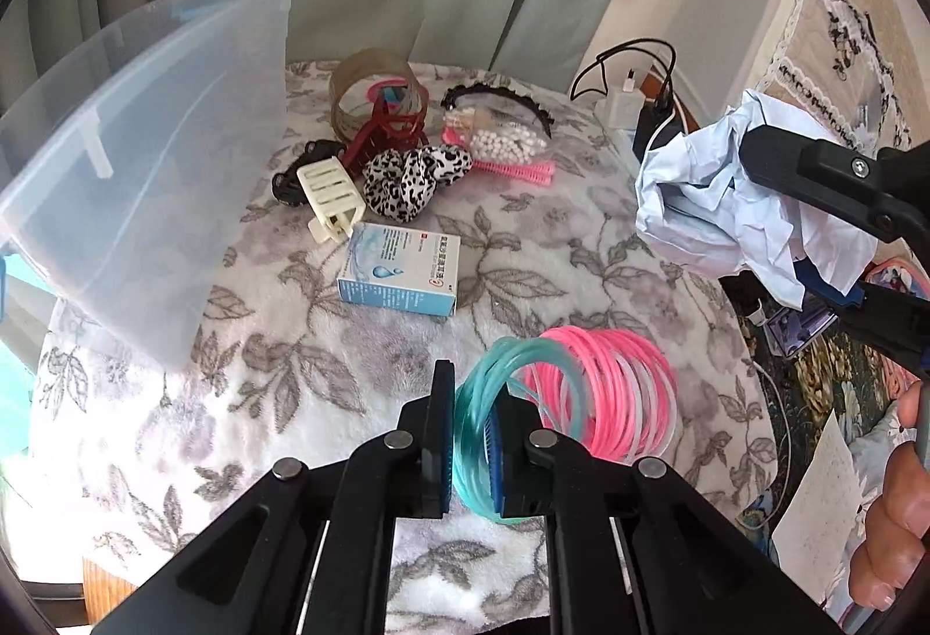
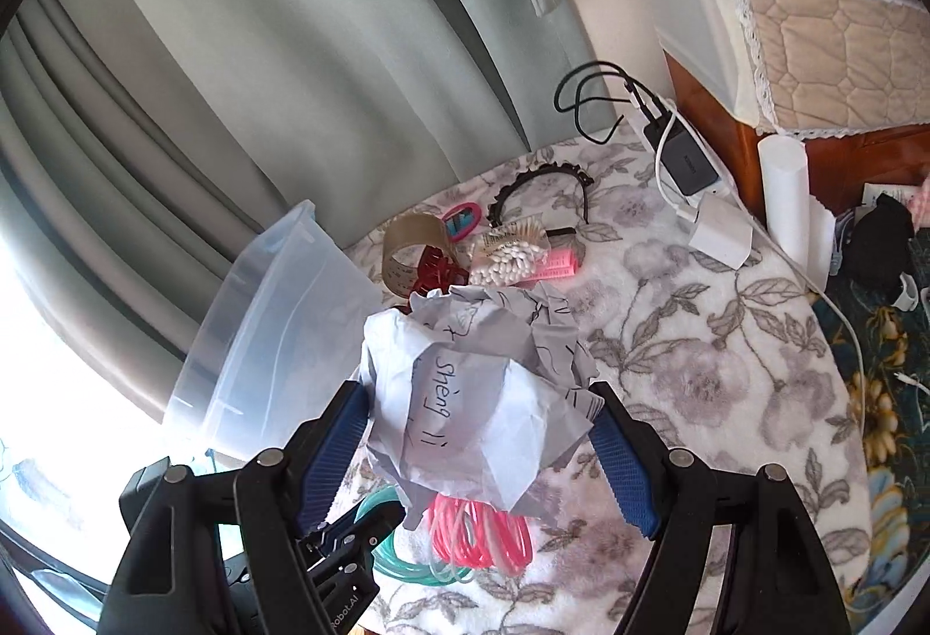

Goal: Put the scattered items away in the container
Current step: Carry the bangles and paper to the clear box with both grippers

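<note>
Left gripper (image 1: 472, 437) is clenched on the teal end of a coil of thin teal-and-pink plastic rings (image 1: 587, 391); the pink part trails beside it over the table (image 1: 581, 257), apparently just clear of the cloth. Right gripper (image 2: 482, 437) grasps a crumpled ball of pale blue-white paper with handwriting (image 2: 471, 391) between widely spread jaws, held above the rings.

The target, a clear plastic tub with blue clips (image 1: 145, 170), stands tilted at the far left edge of the table, mouth facing away from the clutter; its inside is not visible.

Likely step: carry both loads to the tub. To do it well, each should clear the near wall before release. The coil is springy and may snag or sag, so the left should let go low inside. The paper is light, so the grip should stay firm until it is over the opening.

Still loose on the table: a white-and-blue cardboard box (image 1: 401, 268), a leopard-print scrunchie (image 1: 407, 181), a cream hair claw (image 1: 331, 196), a red hair claw (image 1: 383, 135), a bag of cotton swabs (image 1: 505, 141), a brown tape roll (image 1: 372, 94), a black headband (image 1: 500, 103).

The table is covered with a white fleece cloth printed with grey flowers. Grey-green curtains (image 2: 290, 53) hang behind; a charger and cables (image 2: 686, 158) sit at the far right, beside quilted furniture.
</note>
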Demonstrator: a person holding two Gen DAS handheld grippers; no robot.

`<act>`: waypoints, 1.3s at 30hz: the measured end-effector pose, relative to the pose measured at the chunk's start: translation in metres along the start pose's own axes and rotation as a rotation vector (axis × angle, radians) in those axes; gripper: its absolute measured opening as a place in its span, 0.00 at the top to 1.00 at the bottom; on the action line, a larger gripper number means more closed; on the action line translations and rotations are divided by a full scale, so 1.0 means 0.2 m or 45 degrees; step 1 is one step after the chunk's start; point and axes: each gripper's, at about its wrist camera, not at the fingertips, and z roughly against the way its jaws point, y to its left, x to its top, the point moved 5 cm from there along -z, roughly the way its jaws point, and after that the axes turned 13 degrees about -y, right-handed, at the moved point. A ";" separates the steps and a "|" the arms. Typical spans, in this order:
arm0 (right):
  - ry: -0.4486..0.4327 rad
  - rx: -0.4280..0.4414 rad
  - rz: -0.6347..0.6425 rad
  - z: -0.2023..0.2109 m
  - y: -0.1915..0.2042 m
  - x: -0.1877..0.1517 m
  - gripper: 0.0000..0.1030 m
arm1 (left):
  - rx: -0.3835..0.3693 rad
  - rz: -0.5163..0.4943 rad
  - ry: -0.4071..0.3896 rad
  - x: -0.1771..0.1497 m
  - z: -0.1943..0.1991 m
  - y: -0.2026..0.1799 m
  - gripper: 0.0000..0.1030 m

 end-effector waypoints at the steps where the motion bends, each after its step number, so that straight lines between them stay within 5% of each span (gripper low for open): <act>1: -0.013 0.004 0.008 0.03 0.02 0.01 0.23 | -0.001 0.001 -0.020 0.01 0.03 -0.01 0.91; 20: -0.182 0.129 0.191 0.30 0.48 0.09 0.23 | 0.100 0.178 -0.469 0.39 0.62 0.31 0.91; 39: -0.171 0.288 0.369 0.15 0.93 0.08 0.23 | 0.322 0.414 -0.738 0.61 0.91 0.86 0.91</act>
